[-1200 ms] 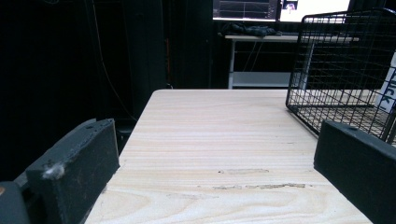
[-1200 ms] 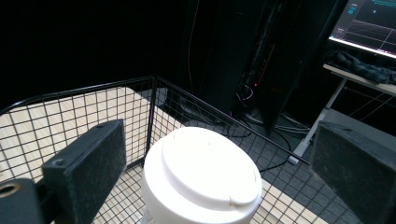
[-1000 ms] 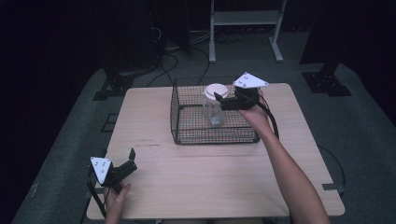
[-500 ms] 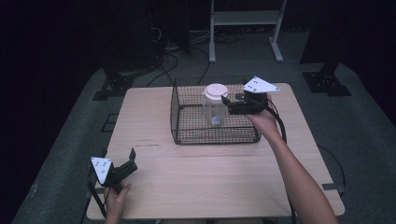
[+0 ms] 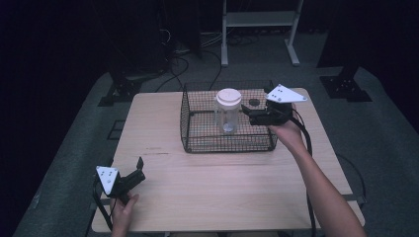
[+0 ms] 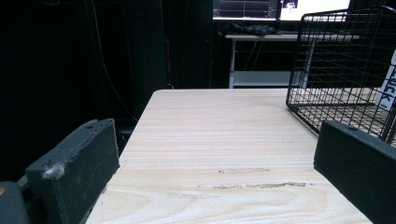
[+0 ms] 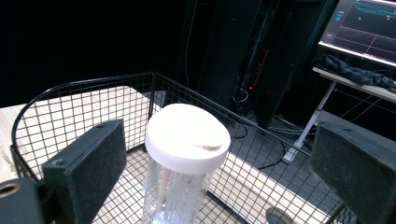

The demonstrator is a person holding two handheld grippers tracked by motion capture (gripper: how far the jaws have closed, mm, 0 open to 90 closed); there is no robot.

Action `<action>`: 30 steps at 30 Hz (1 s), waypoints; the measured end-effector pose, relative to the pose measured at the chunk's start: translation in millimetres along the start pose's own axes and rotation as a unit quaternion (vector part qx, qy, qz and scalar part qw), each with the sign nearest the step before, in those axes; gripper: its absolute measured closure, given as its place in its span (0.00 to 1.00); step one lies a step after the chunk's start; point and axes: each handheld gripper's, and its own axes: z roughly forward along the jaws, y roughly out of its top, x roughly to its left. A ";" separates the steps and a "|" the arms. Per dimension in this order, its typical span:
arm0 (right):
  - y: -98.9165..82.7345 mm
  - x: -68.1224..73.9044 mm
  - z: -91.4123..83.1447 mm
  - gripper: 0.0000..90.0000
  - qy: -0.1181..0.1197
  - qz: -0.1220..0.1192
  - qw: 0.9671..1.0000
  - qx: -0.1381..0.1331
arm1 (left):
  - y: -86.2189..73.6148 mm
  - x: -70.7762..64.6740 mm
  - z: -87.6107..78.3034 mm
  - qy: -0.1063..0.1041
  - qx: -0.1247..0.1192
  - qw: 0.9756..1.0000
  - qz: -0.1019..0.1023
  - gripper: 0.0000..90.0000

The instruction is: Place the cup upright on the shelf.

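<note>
Jar [image 5: 228, 111] with white lid [image 5: 229, 96] stands upright inside wire basket [image 5: 197, 143], upper centre of high view, toward the basket's middle-right. Right claw [image 5: 245, 112] sits just right of the jar at the basket's right side, jaws pointing left toward it, near but apart, not gripping. Right gripper view: jar [image 7: 180, 186] at centre-bottom of frame, lid [image 7: 187, 136] ahead between the two jaws but farther off; jaws spread wide, one at lower left, one at lower right of frame, nothing held. Right claw [image 7: 215, 172] looks down on the lid from slightly above. Clear jar body, ribbed look, contents too blurred to tell. Basket wire [image 7: 84, 100] curves around behind and to the left of the jar in that view.

Left claw [image 5: 140, 165] at lower left of high view, resting at the near-left part of the table [image 5: 222, 192], well apart from basket and jar. Left gripper view: jaws wide apart at lower left and lower right of frame, bare table [image 6: 210, 140] between them, holding nothing. Left claw [image 6: 212, 163] low over the wood. Basket [image 6: 341, 60] at upper right of that frame, edge of jar label [image 6: 388, 91] just visible at far right
</note>
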 end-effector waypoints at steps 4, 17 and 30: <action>-4.4 -0.8 -9.5 0.04 -0.001 -0.004 1.000 0.002 | -0.1 -0.2 0.0 0.000 0.000 1.000 -0.001 0.00; -18.0 -5.9 -32.3 0.04 -0.007 0.003 1.000 0.003 | 0.0 -0.4 0.0 0.001 0.001 1.000 0.002 0.00; -35.5 -5.1 -50.3 0.04 -0.006 0.005 1.000 0.009 | 0.0 -0.9 0.1 0.001 0.001 1.000 0.002 0.00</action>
